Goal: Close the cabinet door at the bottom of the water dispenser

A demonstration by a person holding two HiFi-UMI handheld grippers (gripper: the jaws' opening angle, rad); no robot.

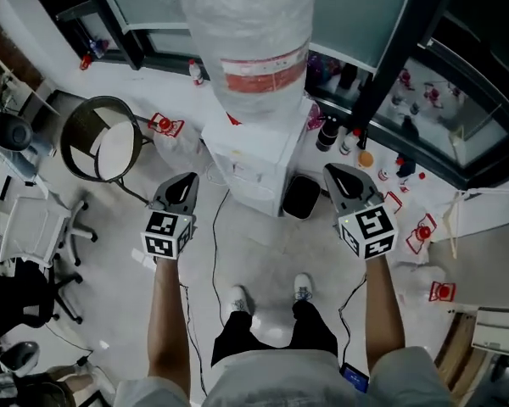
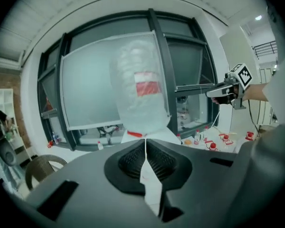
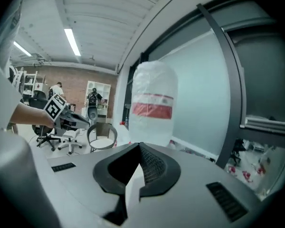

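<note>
1. Head view: we hold the left gripper (image 1: 187,180) and the right gripper (image 1: 333,171) on either side of the white box-shaped water dispenser (image 1: 253,151), both clear of it. Its cabinet door (image 1: 256,195) sits low on the front facing us (the angle is too steep to judge whether it is shut).
2. Left gripper view: our jaws are pressed together on nothing and point at the clear plastic bottle with a red label (image 2: 140,87) atop the dispenser.
3. Right gripper view: our jaws are likewise closed and empty, with the same bottle ahead.
</note>
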